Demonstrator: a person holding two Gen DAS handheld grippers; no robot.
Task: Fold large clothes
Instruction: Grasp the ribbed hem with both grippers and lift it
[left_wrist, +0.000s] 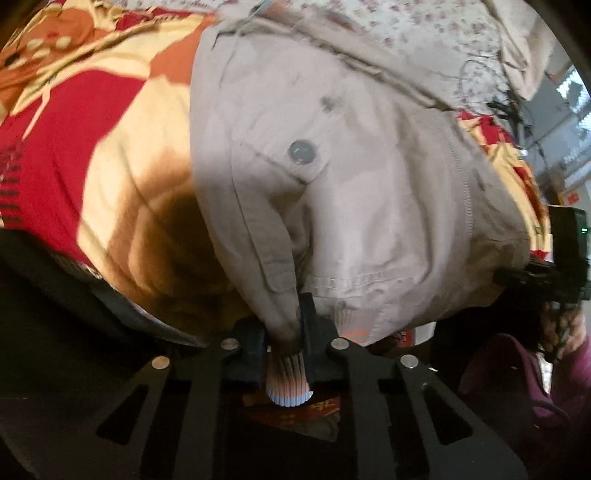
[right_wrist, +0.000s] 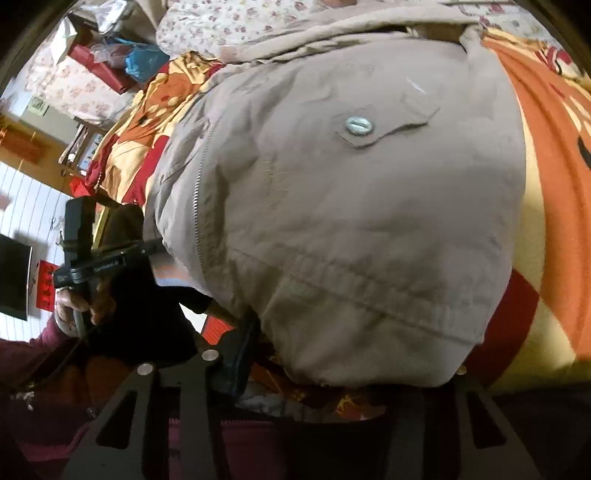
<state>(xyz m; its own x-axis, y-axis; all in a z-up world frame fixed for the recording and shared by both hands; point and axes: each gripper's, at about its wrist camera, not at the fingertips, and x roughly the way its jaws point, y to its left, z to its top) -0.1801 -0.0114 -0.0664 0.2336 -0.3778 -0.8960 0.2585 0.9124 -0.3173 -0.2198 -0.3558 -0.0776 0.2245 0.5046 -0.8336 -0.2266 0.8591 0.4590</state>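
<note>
Blanket (left_wrist: 110, 122) under jacket (left_wrist: 332, 166) | left gripper (left_wrist: 284, 343) clamped on ribbed hem | right gripper (right_wrist: 332, 373) grip undeterminable | writing unreadable

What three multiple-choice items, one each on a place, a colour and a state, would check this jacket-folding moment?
1. Where does the beige jacket lie?
A. On a patterned red, orange and cream blanket
B. On a bare wooden floor
C. On a hanger

2. What colour is the striped ribbed cuff between the left gripper's fingers?
A. Solid black
B. Beige with pale blue and orange bands
C. Bright green

3. How is the left gripper set?
A. Wide open above the cloth
B. Out of sight
C. Shut on the jacket's hem

Answers: 1 A, the blanket shows on both sides of the jacket. 2 B, those bands cross its end. 3 C, both fingers pinch the bunched fabric.
</note>
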